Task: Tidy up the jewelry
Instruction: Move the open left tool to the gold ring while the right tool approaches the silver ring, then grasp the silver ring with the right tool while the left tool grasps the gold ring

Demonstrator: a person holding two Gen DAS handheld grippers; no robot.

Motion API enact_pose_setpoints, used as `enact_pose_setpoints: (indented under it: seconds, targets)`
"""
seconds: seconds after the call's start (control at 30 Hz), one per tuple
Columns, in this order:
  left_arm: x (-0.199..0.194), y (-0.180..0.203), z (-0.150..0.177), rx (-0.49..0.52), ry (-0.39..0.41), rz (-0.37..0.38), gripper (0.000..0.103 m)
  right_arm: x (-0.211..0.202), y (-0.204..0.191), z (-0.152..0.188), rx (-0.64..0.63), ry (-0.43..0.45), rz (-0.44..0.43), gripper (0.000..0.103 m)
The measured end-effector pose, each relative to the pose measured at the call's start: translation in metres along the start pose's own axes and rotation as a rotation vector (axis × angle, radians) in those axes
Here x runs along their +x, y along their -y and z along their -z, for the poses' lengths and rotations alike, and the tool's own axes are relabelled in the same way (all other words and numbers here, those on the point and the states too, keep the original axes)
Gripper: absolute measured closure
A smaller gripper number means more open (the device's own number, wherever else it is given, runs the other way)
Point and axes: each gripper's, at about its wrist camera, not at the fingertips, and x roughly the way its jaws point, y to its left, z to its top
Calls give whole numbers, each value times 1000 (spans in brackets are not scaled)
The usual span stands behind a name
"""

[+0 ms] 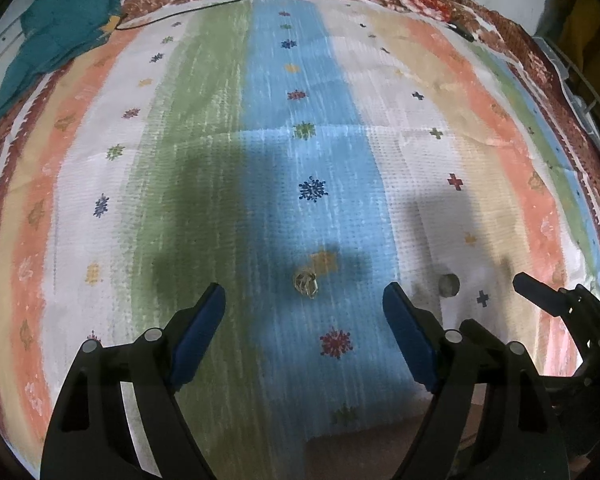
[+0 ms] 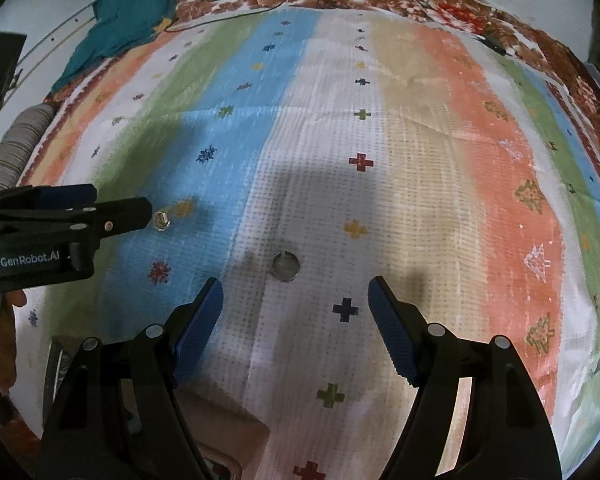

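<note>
On the striped cloth (image 1: 204, 168) spread over the surface we see two small jewelry pieces. From the left wrist view, a clear, glassy ring-like piece (image 1: 305, 284) lies on the blue stripe beside a yellow cross print, ahead of our left gripper (image 1: 304, 300), roughly centred between its blue pads (image 1: 204, 328); pads spread wide, nothing between them, not touching the piece. Same piece shows in the right wrist view (image 2: 162, 220), just beside the tip of the left gripper's black finger; touching or not, we cannot tell.

A round silver-grey ring (image 2: 286, 266) lies flat on the white stripe, just ahead of our right gripper (image 2: 296, 298), slightly toward its left pad. Jaws spread, empty, clear of the ring. In the left view this ring (image 1: 449, 285) sits between the two grippers, with one right-gripper finger (image 1: 540, 294) entering at the edge.

Far off: teal fabric (image 2: 128, 20) bunched at the top left corner, thin black cable (image 2: 236, 8) across the floral border. Both views blurred.
</note>
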Motion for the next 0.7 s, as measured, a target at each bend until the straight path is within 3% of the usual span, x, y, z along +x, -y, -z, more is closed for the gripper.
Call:
enact_pose_setpoints:
  seconds: [0.2, 0.47, 0.7]
  targets:
    - [15, -3, -8, -18, -48, 26, 36, 13, -1, -1, -9, -28, 5, 28]
    - [25, 4, -13, 0, -74, 38, 38, 23, -1, -6, -3, -49, -7, 29]
    - [37, 3, -12, 9, -110, 24, 47, 33, -1, -10, 6, -66, -14, 34]
